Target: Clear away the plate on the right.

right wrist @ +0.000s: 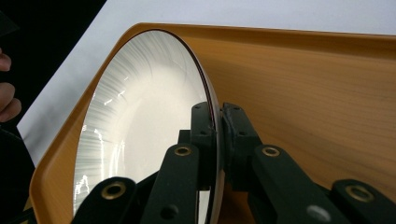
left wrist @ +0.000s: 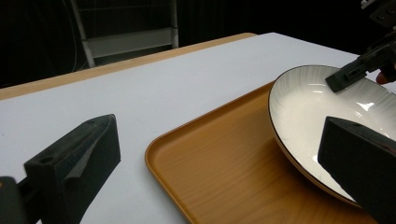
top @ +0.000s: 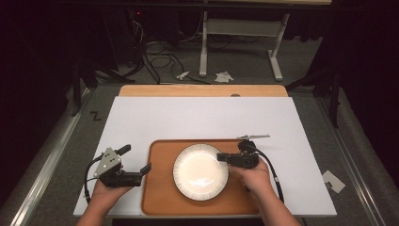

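1. table (top: 141, 117): white top, wood edge showing along the far side. floor beyond it is grey, with cables and a white stand leg.
2. tray (top: 160, 188): orange-brown wood, rounded corners, sits at the near edge of the table, roughly centred between the two hands.
3. plate (top: 200, 172): white, round, dark thin rim, fine ribbed lines running in from the edge. it's on the tray, about mid-tray.
4. right gripper (top: 221, 157): pinching the plate rim on the plate's right-far side. in the right gripper view the two black jaws are pressed together on the rim (right wrist: 215, 126), one jaw inside the plate, one outside. plate edge runs straight up between them.
5. right hand (top: 256, 174) holds that gripper from the right side of the tray; black cable loops off it over the white table.
6. in the left gripper view the plate (left wrist: 317, 102) looks tilted, its right side lifted off the tray (left wrist: 219, 163), with the right gripper's jaw tip (left wrist: 348, 74) on the far rim.
7. left gripper (top: 139, 162): jaws spread wide, nothing between them. it's over the white table just left of the tray, one jaw reaching to the tray's left edge, not touching the plate.
8. left hand (top: 108, 190) holds it near the table's front-left; grey three-cornered plate on top faces up.
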Demonstrator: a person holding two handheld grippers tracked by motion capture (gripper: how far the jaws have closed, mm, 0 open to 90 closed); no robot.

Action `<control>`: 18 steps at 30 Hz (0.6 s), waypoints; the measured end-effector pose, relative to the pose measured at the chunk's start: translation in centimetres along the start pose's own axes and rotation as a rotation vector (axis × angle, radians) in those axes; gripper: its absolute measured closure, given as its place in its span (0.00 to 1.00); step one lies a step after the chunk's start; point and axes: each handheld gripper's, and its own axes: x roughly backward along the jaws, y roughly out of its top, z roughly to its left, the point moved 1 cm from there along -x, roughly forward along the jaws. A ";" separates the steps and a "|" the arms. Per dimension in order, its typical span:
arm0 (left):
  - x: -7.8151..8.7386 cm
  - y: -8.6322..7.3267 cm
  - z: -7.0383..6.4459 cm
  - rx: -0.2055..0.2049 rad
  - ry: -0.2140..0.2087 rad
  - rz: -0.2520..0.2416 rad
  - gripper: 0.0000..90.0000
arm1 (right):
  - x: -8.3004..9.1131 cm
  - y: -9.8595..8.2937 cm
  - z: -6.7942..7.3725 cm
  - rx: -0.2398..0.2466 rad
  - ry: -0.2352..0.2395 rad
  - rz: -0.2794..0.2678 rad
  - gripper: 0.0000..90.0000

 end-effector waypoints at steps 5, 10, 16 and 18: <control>-0.1 0.0 -0.1 -0.013 0.000 0.010 0.00 | -0.1 0.0 -0.2 -0.009 -0.005 0.006 0.95; -0.1 0.0 -0.1 -0.009 -0.001 0.006 0.00 | -0.4 -0.2 -0.7 -0.032 -0.010 0.026 0.94; 0.0 0.0 0.0 -0.004 -0.001 0.001 0.00 | -0.7 -0.3 -1.3 -0.054 -0.016 0.048 0.94; 0.0 0.0 0.0 -0.005 0.000 0.002 0.00 | -0.8 -0.3 -1.4 -0.055 -0.015 0.053 0.94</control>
